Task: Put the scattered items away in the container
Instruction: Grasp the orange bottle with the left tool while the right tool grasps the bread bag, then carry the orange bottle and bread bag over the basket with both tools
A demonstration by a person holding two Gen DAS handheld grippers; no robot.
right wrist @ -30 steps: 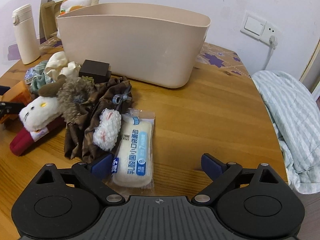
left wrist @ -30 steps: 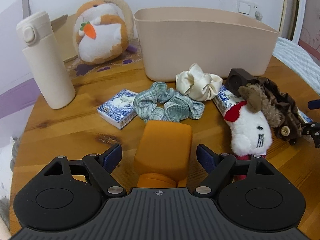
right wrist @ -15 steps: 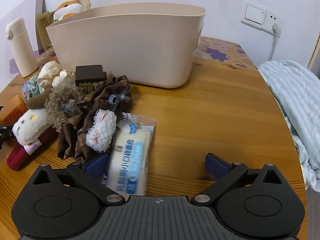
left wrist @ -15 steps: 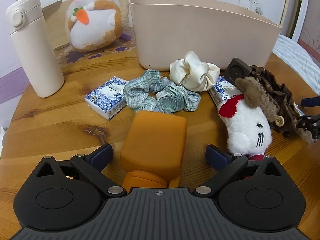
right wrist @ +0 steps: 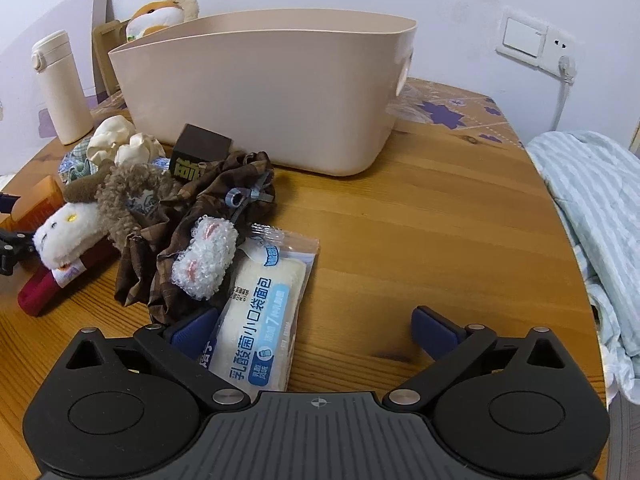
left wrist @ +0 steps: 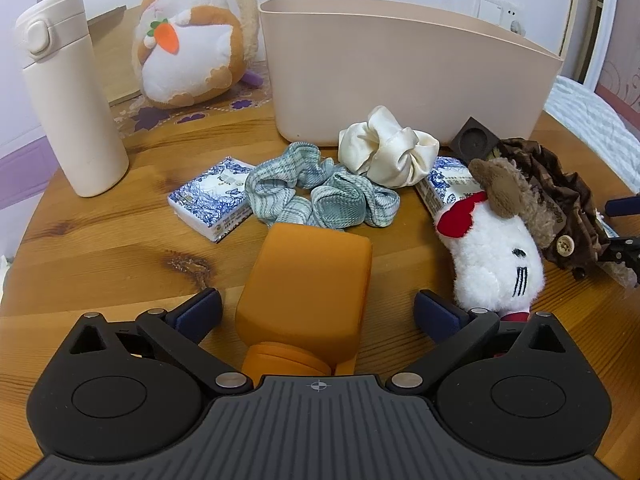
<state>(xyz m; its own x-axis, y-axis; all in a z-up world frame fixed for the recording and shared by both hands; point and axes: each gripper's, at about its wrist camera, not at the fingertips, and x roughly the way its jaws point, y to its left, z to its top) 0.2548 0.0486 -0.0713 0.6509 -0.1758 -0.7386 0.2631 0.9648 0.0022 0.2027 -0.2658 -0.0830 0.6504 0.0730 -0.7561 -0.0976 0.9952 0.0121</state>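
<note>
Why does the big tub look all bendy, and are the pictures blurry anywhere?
Left wrist view: the fisheye lens bows the beige tub and curves the table edge; the orange bottle between the open left gripper looks sharp. Right wrist view: same bending, dark corners, a soft shine on the bread packet by the open right gripper; nothing looks blurred.

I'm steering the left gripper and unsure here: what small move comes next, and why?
Probably close the left gripper on the orange bottle: it lies on the table between the open jaws, untouched, and the bin stands just behind.
</note>
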